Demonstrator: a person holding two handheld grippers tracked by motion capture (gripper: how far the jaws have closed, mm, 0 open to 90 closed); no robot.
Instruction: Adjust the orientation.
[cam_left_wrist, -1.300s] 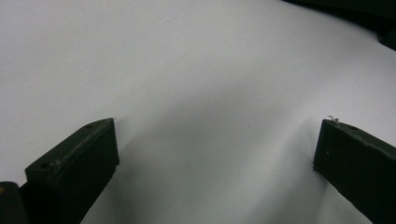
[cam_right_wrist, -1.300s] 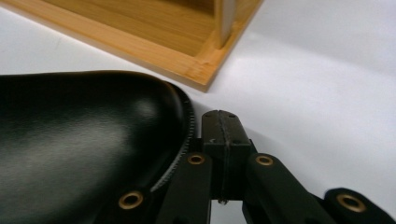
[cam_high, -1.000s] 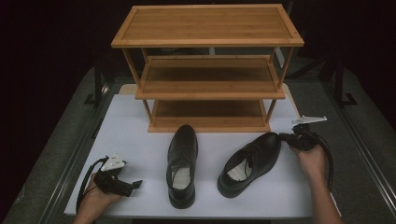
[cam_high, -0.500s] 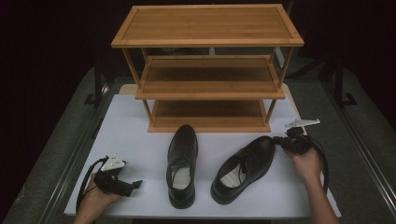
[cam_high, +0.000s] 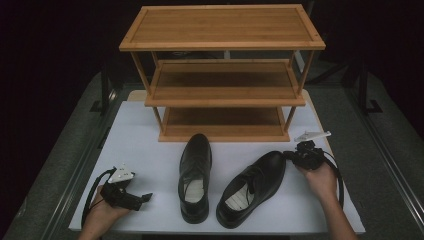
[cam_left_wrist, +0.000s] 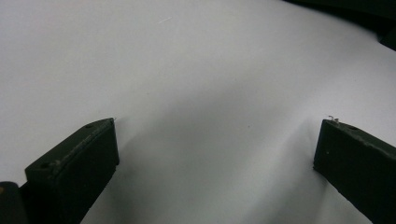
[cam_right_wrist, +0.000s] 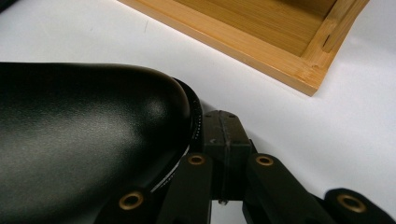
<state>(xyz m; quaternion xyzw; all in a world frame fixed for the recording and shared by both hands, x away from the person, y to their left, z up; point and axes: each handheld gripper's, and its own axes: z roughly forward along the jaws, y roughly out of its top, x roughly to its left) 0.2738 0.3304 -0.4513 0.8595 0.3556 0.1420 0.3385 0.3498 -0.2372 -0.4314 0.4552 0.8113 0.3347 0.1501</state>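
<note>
The right hand-held gripper (cam_high: 295, 156) sits at the right of the white surface (cam_high: 150, 145), w/ its jaws shut tight together and nothing clamped between them. In the right gripper view the closed jaws (cam_right_wrist: 225, 135) press side-on against the toe of the right shoe (cam_right_wrist: 88, 140), touching the rim of its sole. The right hand (cam_high: 320, 180) wraps the gripper body from behind, and the cable loops round the wrist.

The right shoe (cam_high: 252, 187), black leather, lies at an angle: toe up-right at the gripper, heel toward the front edge, opening up. Just left of it, apart but near, the left shoe (cam_high: 195, 175) lies straight, toe pointing at the rack (cam_high: 222, 92).

The rack is bamboo, 3 tiers, and stands at the back of the surface, all shelves bare. Its bottom shelf corner shows in the right gripper view (cam_right_wrist: 280, 51), near the shoe toe but not touching.

The left hand-held gripper (cam_high: 142, 198) rests at the front left, well apart from both shoes, held by the left hand (cam_high: 105, 212). Its jaws stand wide apart in the left gripper view (cam_left_wrist: 215, 154), w/ only bare white surface (cam_left_wrist: 196, 70) between them.
</note>
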